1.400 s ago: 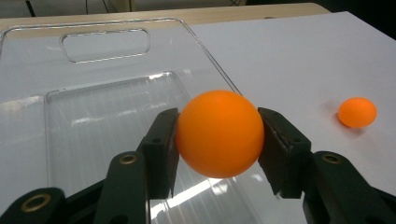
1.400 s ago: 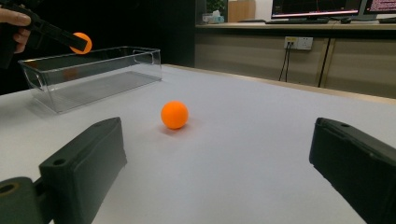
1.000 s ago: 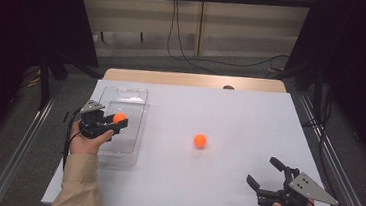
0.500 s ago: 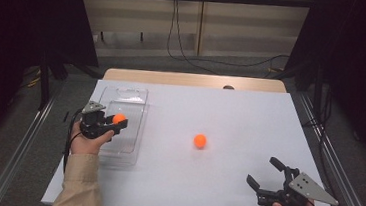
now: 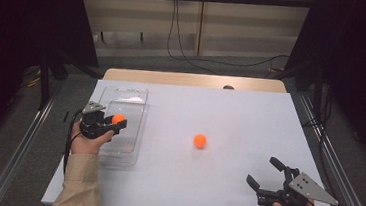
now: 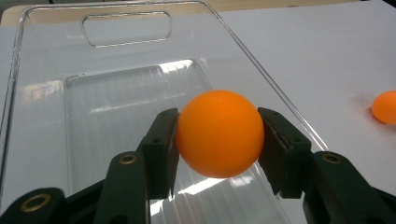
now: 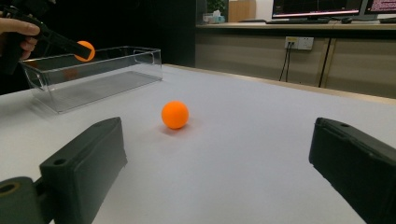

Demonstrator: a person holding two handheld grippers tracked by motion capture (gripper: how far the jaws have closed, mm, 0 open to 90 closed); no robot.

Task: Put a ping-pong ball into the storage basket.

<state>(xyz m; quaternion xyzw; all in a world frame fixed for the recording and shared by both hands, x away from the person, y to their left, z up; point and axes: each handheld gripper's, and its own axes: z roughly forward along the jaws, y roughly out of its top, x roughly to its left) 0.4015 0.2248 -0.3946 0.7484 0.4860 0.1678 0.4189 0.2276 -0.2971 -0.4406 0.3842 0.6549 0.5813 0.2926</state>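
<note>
An orange ball [image 6: 219,133] is clamped between the two black jaws of my left gripper [image 5: 117,121], held above the clear plastic bin [image 5: 134,97] at the table's left. From the right gripper view that held ball [image 7: 85,50] hangs over the bin's [image 7: 107,70] rim. A second orange ball [image 5: 200,140] lies loose on the white table near its middle, also in the right gripper view [image 7: 175,115]. My right gripper [image 5: 264,175] rests at the front right, jaws wide apart and empty, pointing toward the loose ball.
The white table [image 5: 230,112] has a wooden strip along its far edge. Metal rails [image 5: 338,167] run down both sides of the table. Cables trail across the floor behind it.
</note>
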